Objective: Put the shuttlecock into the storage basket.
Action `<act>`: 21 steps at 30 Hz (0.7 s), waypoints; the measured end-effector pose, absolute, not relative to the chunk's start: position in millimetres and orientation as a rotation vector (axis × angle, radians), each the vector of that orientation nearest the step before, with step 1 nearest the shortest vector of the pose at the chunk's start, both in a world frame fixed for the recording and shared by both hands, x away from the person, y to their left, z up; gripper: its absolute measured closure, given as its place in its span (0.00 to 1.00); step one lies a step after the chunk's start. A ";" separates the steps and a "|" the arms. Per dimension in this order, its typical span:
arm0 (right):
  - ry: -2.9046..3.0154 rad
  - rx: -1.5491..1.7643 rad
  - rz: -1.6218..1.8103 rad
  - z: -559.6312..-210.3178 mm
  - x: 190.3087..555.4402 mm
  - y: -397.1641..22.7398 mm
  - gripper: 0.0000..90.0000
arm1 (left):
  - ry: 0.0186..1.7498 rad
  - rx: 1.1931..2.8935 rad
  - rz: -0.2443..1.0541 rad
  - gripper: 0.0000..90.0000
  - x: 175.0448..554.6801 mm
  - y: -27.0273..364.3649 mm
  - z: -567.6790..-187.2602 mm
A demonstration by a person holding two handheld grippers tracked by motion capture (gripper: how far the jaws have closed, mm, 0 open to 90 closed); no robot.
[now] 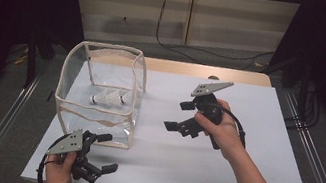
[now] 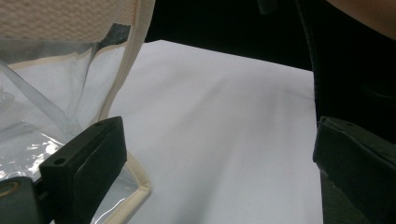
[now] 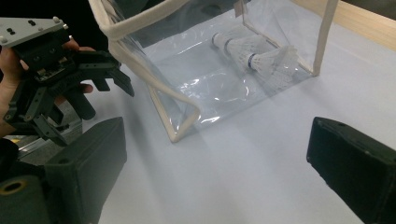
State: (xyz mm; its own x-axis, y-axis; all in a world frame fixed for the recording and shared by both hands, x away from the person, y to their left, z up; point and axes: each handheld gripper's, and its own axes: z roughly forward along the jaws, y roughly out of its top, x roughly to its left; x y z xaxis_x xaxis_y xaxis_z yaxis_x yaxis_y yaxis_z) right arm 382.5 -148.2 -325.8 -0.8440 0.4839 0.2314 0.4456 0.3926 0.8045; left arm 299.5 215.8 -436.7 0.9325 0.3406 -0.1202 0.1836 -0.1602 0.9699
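Note:
A clear plastic box-shaped bag with cream fabric edging (image 1: 100, 91) stands open-topped on the left of the white table top (image 1: 218, 172). Two white shuttlecocks (image 1: 110, 97) lie on its floor, seen again as shuttlecocks (image 3: 252, 51) in the right gripper view. My left gripper (image 1: 106, 152) is open near the bag's front right corner (image 2: 135, 182), a little short of it, with nothing between its jaws. My right gripper (image 1: 178, 115) is open above the table's middle, to the right of the bag (image 3: 187, 70), and holds nothing.
The white sheet covers a wooden table (image 1: 195, 70) whose far edge shows behind the bag. Metal rails (image 1: 310, 163) run along both sides. Black cables (image 1: 193, 51) lie on the floor beyond. A cable trails from the right gripper down the forearm.

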 end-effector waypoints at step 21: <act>2.556 0.887 1.499 -346.1 372.5 -173.8 0.05 | 0.400 1.738 0.146 0.03 298.8 217.0 -436.3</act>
